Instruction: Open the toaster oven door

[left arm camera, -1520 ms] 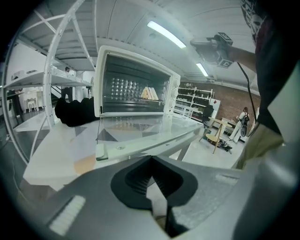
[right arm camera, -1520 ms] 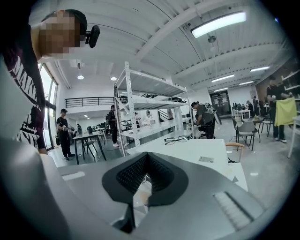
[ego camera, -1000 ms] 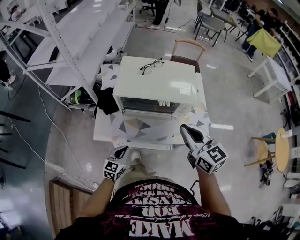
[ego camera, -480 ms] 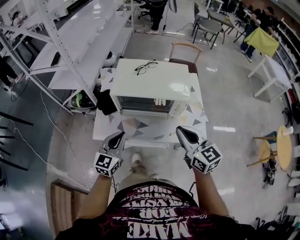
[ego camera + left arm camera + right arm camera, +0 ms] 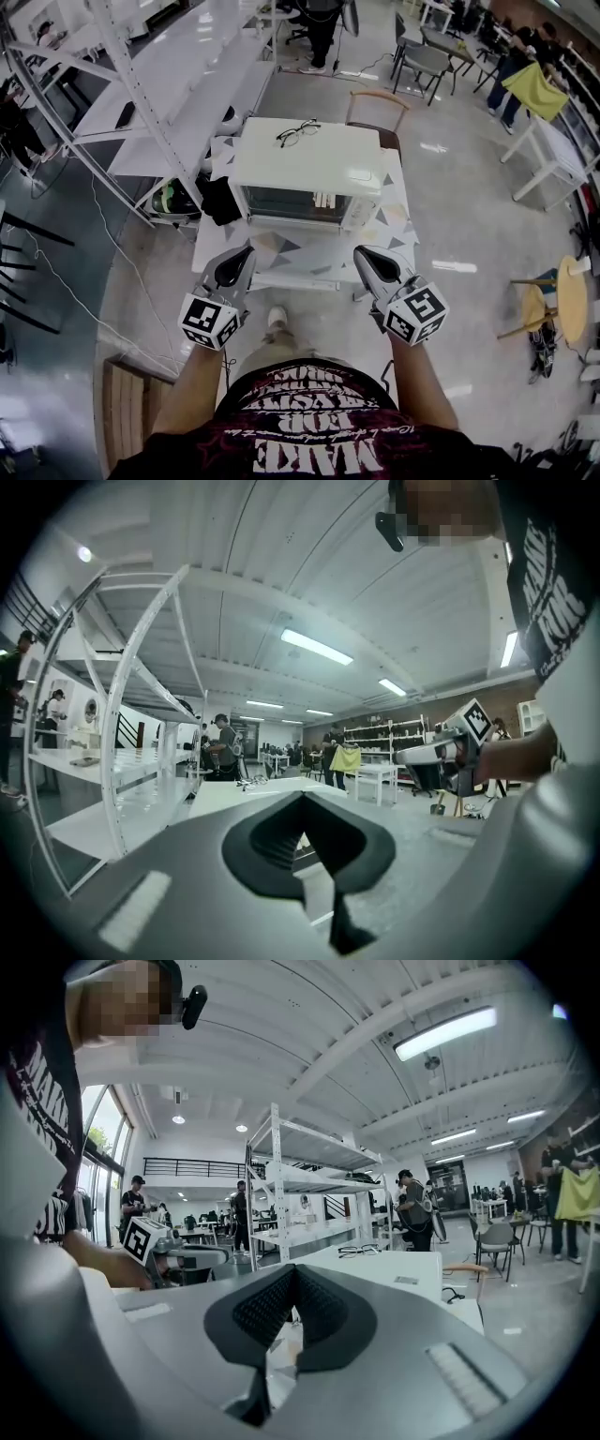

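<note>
Toaster oven (image 5: 309, 173) on tabletop (image 5: 281, 255), door (image 5: 286, 203) closed, glasses (image 5: 298, 133) on top. Left gripper (image 5: 241, 255) and right gripper (image 5: 362, 254) above tabletop's near edge, clear of oven. Both jaws together, nothing between.

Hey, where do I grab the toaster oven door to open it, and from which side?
Take the toaster oven door along its top edge. That is probably where the handle sits, though I cannot make one out. Come from the front, over the table's near edge, since the glass faces you.
</note>
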The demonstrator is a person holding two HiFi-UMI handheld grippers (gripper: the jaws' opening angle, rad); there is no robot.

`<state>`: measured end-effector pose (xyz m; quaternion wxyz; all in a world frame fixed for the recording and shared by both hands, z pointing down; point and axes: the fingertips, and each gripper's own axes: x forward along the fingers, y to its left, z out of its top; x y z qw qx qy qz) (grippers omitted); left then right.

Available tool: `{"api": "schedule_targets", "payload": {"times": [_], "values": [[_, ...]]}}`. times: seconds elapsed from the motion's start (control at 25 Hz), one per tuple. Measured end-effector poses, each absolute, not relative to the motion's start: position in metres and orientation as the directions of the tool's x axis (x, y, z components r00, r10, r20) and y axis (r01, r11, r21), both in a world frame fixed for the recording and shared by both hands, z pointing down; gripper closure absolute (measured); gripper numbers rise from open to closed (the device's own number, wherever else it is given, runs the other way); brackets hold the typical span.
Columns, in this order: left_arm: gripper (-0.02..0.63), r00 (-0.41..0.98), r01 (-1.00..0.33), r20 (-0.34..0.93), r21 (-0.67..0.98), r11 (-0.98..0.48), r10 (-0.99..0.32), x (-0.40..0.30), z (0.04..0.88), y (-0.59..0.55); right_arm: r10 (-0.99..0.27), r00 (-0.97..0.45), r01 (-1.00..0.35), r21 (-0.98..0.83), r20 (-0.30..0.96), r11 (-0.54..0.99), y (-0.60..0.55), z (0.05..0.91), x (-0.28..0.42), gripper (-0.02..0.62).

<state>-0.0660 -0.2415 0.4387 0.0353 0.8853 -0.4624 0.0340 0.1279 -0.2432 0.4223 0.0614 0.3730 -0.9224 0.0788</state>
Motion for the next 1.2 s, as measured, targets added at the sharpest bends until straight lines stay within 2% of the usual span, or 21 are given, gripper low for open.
{"api": "schedule_targets", "payload": {"times": [0.32,0.6,1.2], "values": [[0.604,0.562,-0.827,0.040,-0.001,-0.562,-0.826,-0.062,0.388,-0.232,-0.659,-0.740,-0.671,-0.075,0.137,0.738,-0.232,0.397,0.121,0.571],[0.604,0.564,-0.825,0.014,0.047,-0.563,-0.826,-0.061,0.358,-0.223,-0.648,-0.750,-0.659,-0.061,0.131,0.750,-0.226,0.381,0.117,0.571],[0.604,0.600,-0.800,0.039,-0.014,-0.600,-0.799,-0.044,0.306,-0.195,-0.652,-0.751,-0.658,-0.026,0.105,0.753,-0.214,0.340,0.123,0.571]]}}
